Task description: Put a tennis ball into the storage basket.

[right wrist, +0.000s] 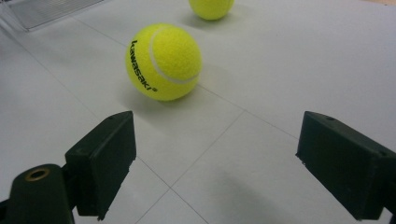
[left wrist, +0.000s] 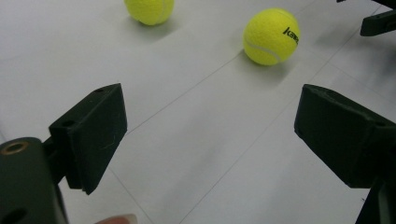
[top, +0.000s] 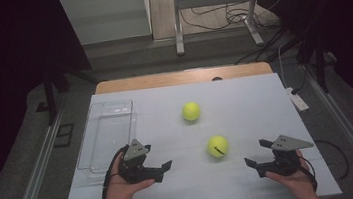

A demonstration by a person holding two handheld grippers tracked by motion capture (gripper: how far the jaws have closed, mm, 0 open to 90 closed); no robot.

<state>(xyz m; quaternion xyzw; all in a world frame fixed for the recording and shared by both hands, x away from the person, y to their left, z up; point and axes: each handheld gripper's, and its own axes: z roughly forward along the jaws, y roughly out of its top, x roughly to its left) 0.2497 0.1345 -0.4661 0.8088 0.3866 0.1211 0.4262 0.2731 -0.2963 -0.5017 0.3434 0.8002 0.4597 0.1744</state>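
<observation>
Tennis balls are lying on the pale desk (top: 245,101), two of them, both bright yellow-green. The nearer tennis ball (top: 217,146) is resting between the two hands, a little closer to the right one, and its black printed lettering is showing in both gripper views. The farther tennis ball (top: 191,111) is sitting well apart from it, deeper toward the middle of the desk.

The left tongs (top: 166,167) are hovering at the near left part of the desk, held in the person's left hand (top: 119,186), and are pointing across toward the nearer ball. Their jaws are standing wide apart with nothing between them; in the left gripper view the bare desk is showing through the gap, with the nearer ball well ahead and the farther ball beyond it at the upper left.

The right tongs (top: 254,153) are hovering at the near right, held in the right hand (top: 294,179), and are pointing leftward at the same ball. Their jaws are likewise spread and gripping nothing; in the right gripper view the nearer ball is lying just ahead of them, slightly to the left jaw's side, not touching either one.

A clear plastic container (top: 108,135) is standing along the left edge of the desk, just beyond the left hand.
</observation>
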